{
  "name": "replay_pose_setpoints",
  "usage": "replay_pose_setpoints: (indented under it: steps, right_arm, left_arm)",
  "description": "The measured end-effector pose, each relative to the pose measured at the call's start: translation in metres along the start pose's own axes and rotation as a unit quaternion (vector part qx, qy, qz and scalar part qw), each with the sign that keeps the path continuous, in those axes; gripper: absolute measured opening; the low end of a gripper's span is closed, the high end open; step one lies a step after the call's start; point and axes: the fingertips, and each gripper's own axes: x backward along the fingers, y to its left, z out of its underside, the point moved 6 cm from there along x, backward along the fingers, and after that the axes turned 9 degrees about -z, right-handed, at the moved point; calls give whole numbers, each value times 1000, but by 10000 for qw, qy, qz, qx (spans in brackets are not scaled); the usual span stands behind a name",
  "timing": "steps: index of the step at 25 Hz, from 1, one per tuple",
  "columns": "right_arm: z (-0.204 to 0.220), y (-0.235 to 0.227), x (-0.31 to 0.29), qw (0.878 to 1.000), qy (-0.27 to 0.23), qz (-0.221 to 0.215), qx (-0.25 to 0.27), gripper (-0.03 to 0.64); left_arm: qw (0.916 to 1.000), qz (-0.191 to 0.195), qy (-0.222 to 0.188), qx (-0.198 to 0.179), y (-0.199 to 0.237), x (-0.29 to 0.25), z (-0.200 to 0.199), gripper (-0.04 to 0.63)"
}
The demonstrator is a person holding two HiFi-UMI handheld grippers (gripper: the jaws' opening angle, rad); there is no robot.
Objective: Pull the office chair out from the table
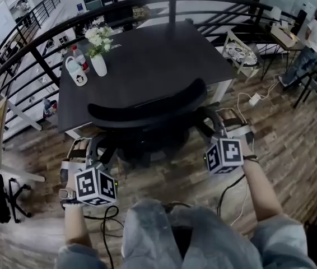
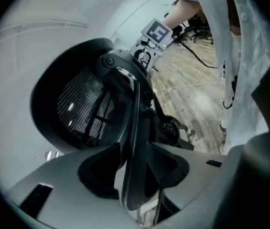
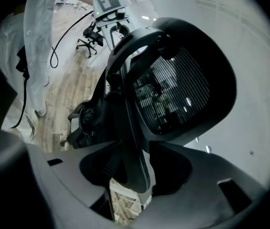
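The black office chair (image 1: 147,110) stands pushed in at the dark table (image 1: 147,55), its curved backrest towards me. My left gripper (image 1: 88,149) is at the chair's left armrest, my right gripper (image 1: 224,123) at its right armrest. In the left gripper view the left gripper (image 2: 135,175) is open, with the thin black armrest (image 2: 136,142) running between its jaws and a gap beside it; the mesh backrest (image 2: 80,106) is at the left. The right gripper (image 3: 137,168) is open too, its jaws standing either side of the other armrest (image 3: 132,142) beside the mesh backrest (image 3: 173,94).
A vase of white flowers (image 1: 98,52), a mug (image 1: 77,73) and a bottle (image 1: 80,58) stand on the table's far left corner. A black railing (image 1: 169,7) runs behind. Cables and a power strip (image 1: 255,99) lie on the wood floor. A person (image 1: 314,38) is at the far right.
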Motion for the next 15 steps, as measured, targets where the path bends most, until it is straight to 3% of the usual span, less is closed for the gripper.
replay_pose_setpoints:
  steps: [7,15]
  right_arm:
    - [9,6,-17,9969,272,-426,608,201]
    - [13,1,-27,9960,193,-452,749,204]
  left_arm:
    - [9964,243,570,-586,-11,-21,15,202]
    - [9937,284,895,-620,-14,-25,16,206]
